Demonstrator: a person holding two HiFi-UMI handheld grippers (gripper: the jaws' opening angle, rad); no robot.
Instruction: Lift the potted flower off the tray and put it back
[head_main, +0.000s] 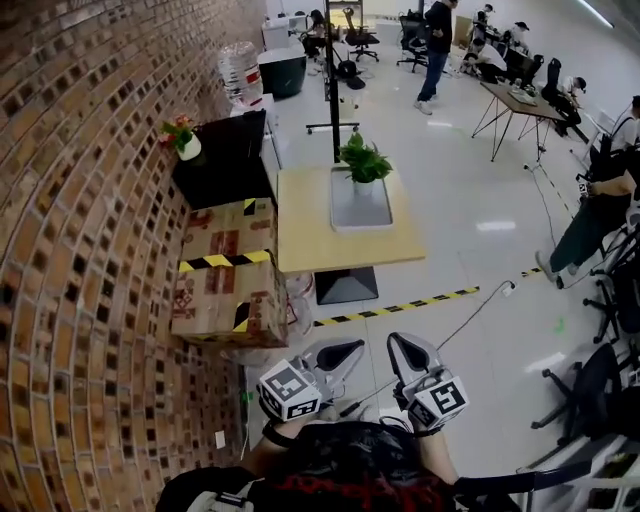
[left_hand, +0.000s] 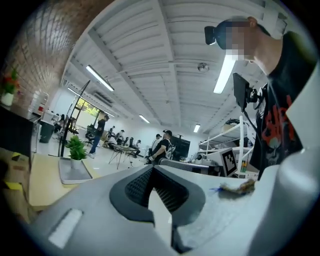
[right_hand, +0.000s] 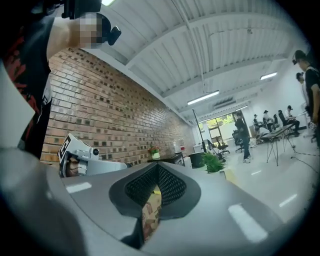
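Observation:
A green potted plant (head_main: 363, 163) stands at the far end of a grey tray (head_main: 361, 212) on a light wooden table (head_main: 310, 240). Both grippers are held low near my body, well short of the table. My left gripper (head_main: 343, 352) and my right gripper (head_main: 402, 347) are side by side, both shut and empty. In the left gripper view the shut left gripper (left_hand: 152, 168) points level, with the plant (left_hand: 76, 148) and tray (left_hand: 74, 171) far off at the left. In the right gripper view the right gripper (right_hand: 158, 166) is shut, with the plant (right_hand: 214, 162) small in the distance.
A black cabinet (head_main: 225, 160) by the brick wall carries a small pot of red flowers (head_main: 182, 136). Cardboard boxes (head_main: 228, 270) stand left of the table. Yellow-black tape (head_main: 400, 308) and a cable cross the floor. People, desks and chairs fill the far room.

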